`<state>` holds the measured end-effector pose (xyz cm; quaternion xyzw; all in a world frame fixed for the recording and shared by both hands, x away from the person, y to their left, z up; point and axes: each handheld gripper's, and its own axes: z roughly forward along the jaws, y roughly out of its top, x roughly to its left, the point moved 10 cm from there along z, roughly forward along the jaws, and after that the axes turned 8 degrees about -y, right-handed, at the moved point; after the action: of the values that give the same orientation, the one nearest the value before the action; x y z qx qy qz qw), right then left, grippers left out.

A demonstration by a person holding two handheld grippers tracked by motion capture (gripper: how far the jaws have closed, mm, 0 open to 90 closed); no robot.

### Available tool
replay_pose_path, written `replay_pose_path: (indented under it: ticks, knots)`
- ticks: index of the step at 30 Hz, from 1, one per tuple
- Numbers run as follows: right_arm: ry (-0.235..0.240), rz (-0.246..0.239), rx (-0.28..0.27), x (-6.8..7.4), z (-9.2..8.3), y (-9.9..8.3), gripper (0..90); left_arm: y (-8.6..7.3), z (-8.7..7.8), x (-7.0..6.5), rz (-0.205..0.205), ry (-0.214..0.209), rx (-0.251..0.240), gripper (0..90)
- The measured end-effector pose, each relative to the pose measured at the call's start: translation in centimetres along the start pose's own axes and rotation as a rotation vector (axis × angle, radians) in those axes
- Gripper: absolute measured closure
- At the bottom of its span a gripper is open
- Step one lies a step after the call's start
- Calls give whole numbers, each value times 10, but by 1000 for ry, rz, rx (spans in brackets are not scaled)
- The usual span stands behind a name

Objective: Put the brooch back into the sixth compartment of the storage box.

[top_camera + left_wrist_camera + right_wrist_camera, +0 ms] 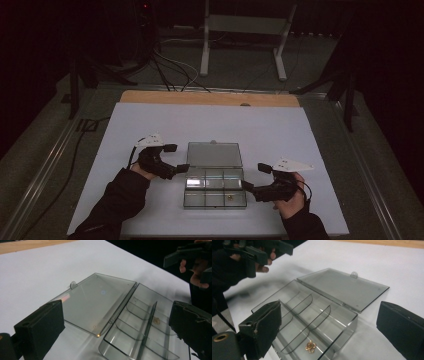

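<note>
The white table (pixel 150 130) carries a clear compartment box (pixel 215 192) near its front edge, lid (pixel 214 154) swung fully open and lying flat behind the tray. The left gripper (pixel 183 168) sits at the box's left side, the right gripper (pixel 247 185) at its right — both with jaws spread wide, holding nothing. A small gold ornament (pixel 310 346) lies in a front compartment on the right. The job now looks like closing the box: hook the lid's far edge by its tab (pixel 73 285), swing it over slowly, and steady the tray so the ornament doesn't jump.

Clear glossy plastic box (pixel 215 181), matt white tabletop (pixel 150 125), wood edge.
</note>
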<state>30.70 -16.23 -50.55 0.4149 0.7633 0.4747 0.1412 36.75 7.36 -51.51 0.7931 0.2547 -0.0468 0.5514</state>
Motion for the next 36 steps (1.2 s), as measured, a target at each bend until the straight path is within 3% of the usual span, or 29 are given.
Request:
replay_pose_path:
  ticks: [3,9,18,21,25,26,30,36]
  knots:
    - [-19,2,-14,-4,-2,1,55,2,1,5,-29,-7,-17,19]
    - [-39,-8,-27,-10,-2,0,39,6,4,15,-48,16,-27,19]
    - [-29,-5,-25,-14,2,-3,55,7,10,33,-83,121,-11,19]
    - [-32,-12,-16,-15,4,-4,53,6,12,36,-95,125,-1,19]
    - [-42,-18,-27,-16,4,-3,35,5,14,43,-134,172,-10,19]
    - [-45,-22,-32,-17,3,-3,35,5,14,44,-152,166,-10,19]
    - [-52,-30,-36,-18,3,-2,34,2,16,48,-184,201,11,19]
    - [-59,-40,-36,-18,3,-2,34,-4,23,49,-256,160,29,19]
